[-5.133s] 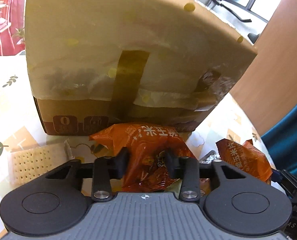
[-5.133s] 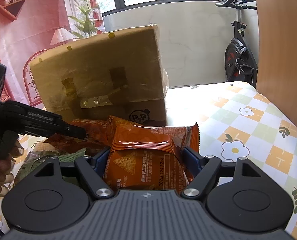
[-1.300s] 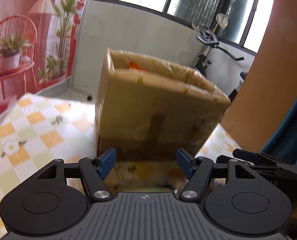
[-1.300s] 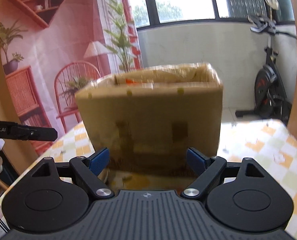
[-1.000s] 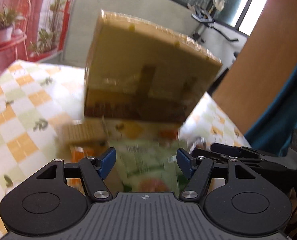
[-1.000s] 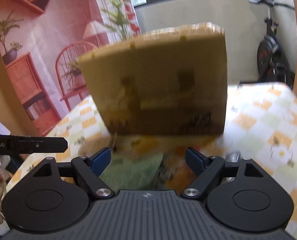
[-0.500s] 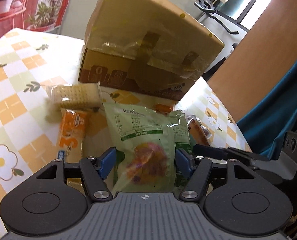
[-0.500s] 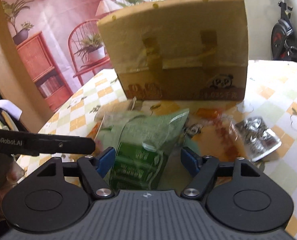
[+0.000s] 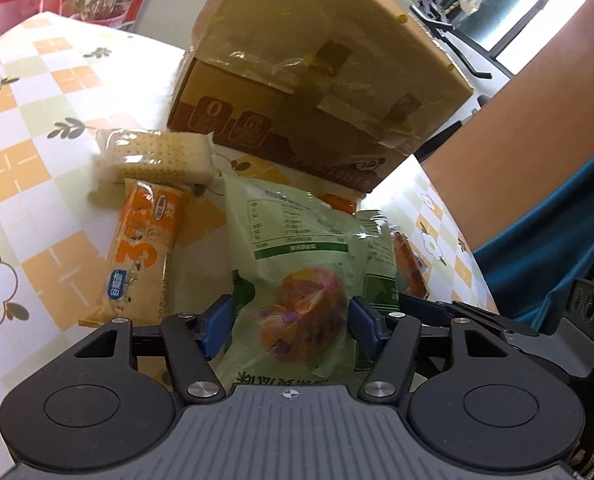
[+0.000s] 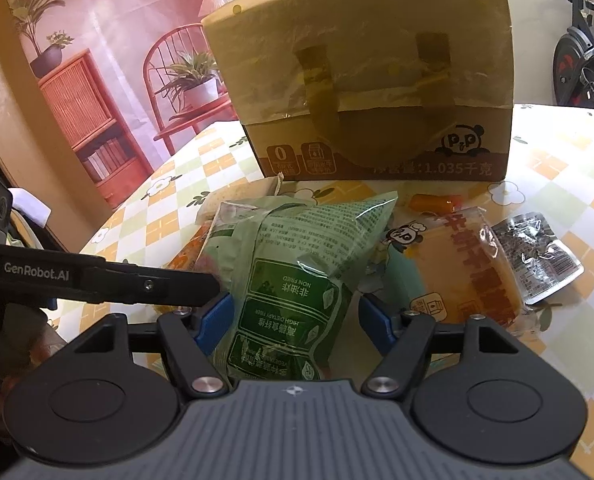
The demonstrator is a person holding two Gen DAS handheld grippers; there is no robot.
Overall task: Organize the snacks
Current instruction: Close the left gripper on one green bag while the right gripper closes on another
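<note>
A taped cardboard box (image 9: pixel 317 76) stands at the back of the table; it also shows in the right wrist view (image 10: pixel 377 80). In front of it lie green snack bags. My left gripper (image 9: pixel 291 326) is open, its blue pads either side of a green bag with a fruit picture (image 9: pixel 301 280). My right gripper (image 10: pixel 297 316) is open around another green bag (image 10: pixel 293 276). The left gripper's finger (image 10: pixel 109 276) reaches in beside it from the left.
An orange bar (image 9: pixel 145 248) and a cracker pack (image 9: pixel 157 156) lie left of the bags. An orange packet (image 10: pixel 473 268), a small orange tube (image 10: pixel 435 201) and a silver pouch (image 10: pixel 537 252) lie to the right. The tablecloth (image 9: pixel 25 184) is checked with flowers.
Both grippers held orange chip bags five seconds ago and are now empty and open. They swung down from facing the box to hover over the green bags.
</note>
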